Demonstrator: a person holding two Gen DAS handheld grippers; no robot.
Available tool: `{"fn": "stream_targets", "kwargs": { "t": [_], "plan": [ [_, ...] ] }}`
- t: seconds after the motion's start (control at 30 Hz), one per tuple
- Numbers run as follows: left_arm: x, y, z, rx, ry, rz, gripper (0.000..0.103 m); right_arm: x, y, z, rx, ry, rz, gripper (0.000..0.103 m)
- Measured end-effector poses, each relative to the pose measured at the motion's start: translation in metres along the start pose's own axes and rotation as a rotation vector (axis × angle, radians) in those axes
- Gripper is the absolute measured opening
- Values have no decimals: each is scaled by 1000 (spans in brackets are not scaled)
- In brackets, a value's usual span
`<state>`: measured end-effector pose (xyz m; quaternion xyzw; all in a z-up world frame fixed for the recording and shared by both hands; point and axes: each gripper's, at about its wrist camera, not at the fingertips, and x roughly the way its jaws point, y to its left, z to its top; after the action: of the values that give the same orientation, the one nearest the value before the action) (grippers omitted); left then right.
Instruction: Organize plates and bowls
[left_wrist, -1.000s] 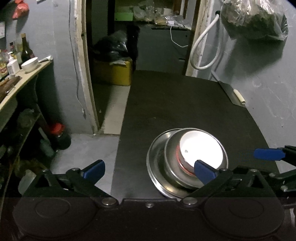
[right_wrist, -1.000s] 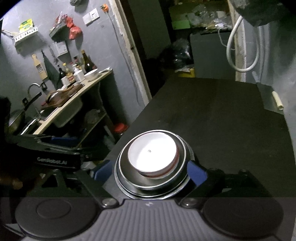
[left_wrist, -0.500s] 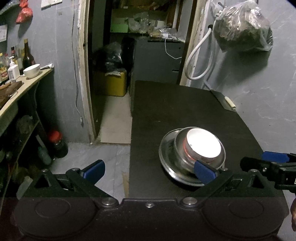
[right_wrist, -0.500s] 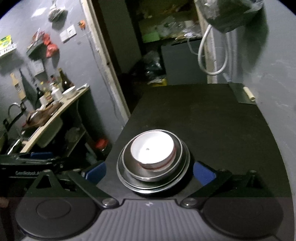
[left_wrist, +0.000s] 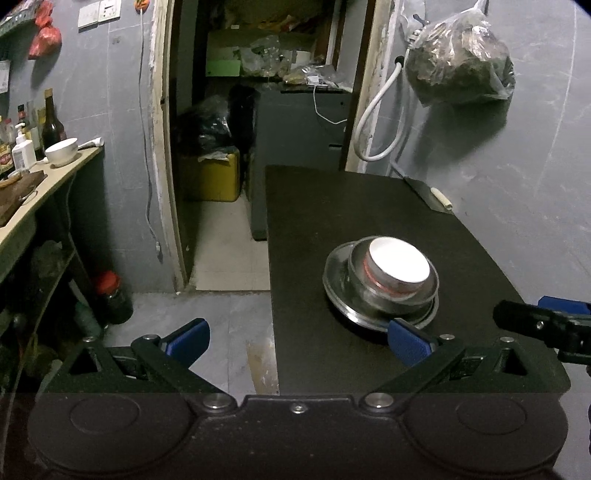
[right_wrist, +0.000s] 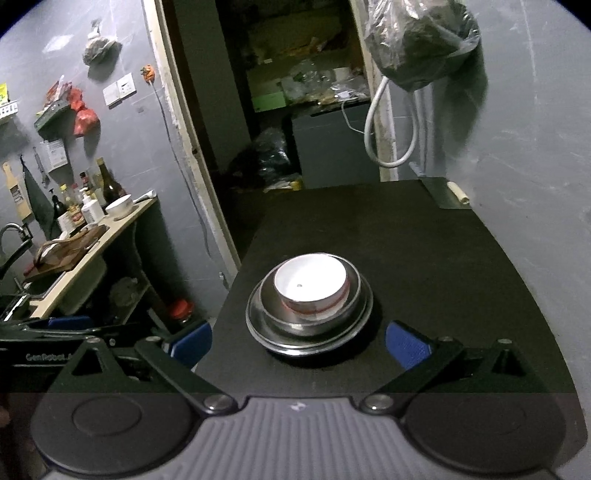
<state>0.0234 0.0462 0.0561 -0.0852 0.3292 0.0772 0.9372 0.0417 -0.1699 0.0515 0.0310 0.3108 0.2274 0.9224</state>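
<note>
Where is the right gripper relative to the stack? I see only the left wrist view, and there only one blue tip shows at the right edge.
Observer: In the right wrist view the right gripper is open and its jaws have just been opening. Neither pad touches the stack; the steel plate lies just ahead of the gap.
Operator: What is inside the white bowl? In my view it is only glare.
Observer: The white bowl is empty. Only a small dark dot shows on its bottom.
</note>
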Motion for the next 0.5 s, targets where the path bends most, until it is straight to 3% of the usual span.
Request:
{"fn": "stream_targets", "kwargs": {
  "t": [0.37, 0.5],
  "plan": [
    [-16, 20, -21, -28, 3, 5, 102, -15, 19, -20, -19, -5, -31, 103],
    [-15, 26, -31, -52, 5, -3, 102, -23, 26, -28, -95, -48, -72, 103]
  ]
}}
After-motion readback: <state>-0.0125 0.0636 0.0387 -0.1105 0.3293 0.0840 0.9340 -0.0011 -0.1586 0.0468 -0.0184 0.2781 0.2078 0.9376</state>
